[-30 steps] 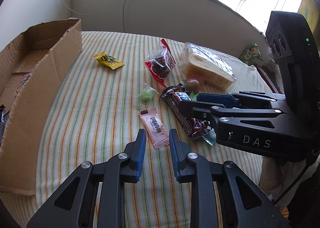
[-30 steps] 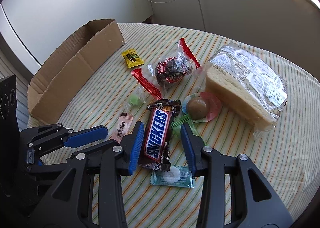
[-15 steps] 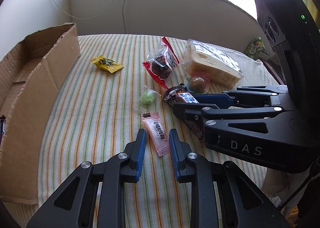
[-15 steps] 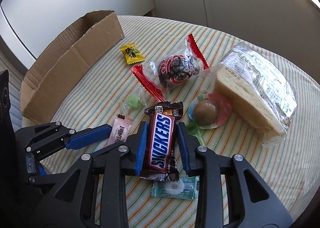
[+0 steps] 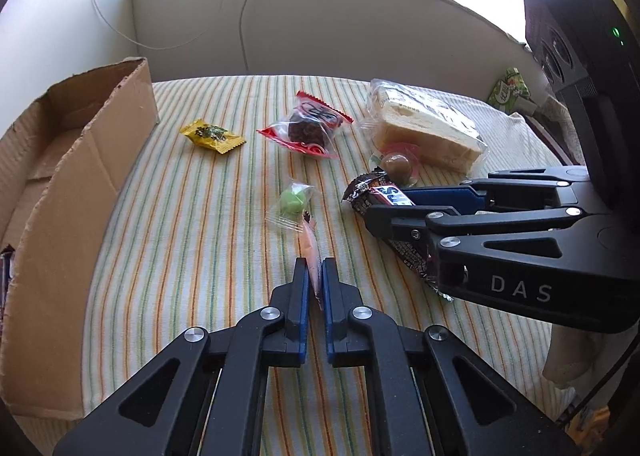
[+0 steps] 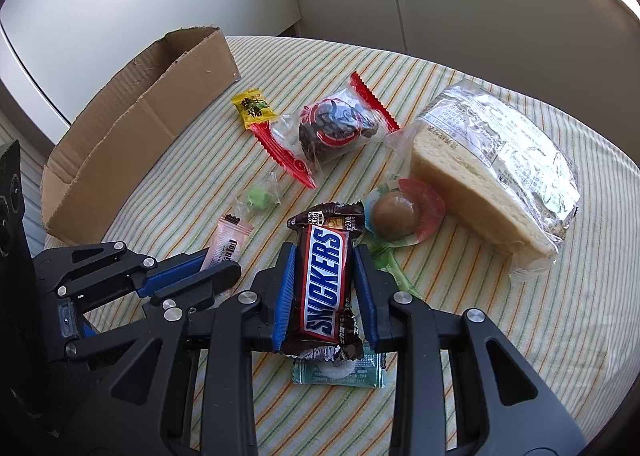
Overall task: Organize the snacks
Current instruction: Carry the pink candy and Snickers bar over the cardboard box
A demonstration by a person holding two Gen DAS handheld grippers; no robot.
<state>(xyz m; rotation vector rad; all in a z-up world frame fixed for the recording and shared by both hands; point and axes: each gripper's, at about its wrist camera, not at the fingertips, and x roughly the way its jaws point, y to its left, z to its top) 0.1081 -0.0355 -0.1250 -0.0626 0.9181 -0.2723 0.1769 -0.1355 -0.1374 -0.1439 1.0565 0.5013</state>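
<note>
While the left tongs (image 5: 315, 276) have just clenched on the pink sachet (image 5: 310, 252) and the right tongs (image 6: 324, 276) grip the Snickers bar (image 6: 326, 280), both near the cardboard box (image 6: 132, 112), every other snack seemingly awaits boxing, the yellow candy (image 6: 254, 108) nearest it.

A cloth (image 6: 500, 296) striped in green, orange and cream lies beneath a brown Snickers bar (image 6: 326, 284) with blue-and-white lettering at lower centre. A yellow candy (image 6: 253, 109) and a plain tan cardboard box (image 6: 132, 116) sit upper left. The pale pink sachet (image 6: 230, 242) sits lower left.
</note>
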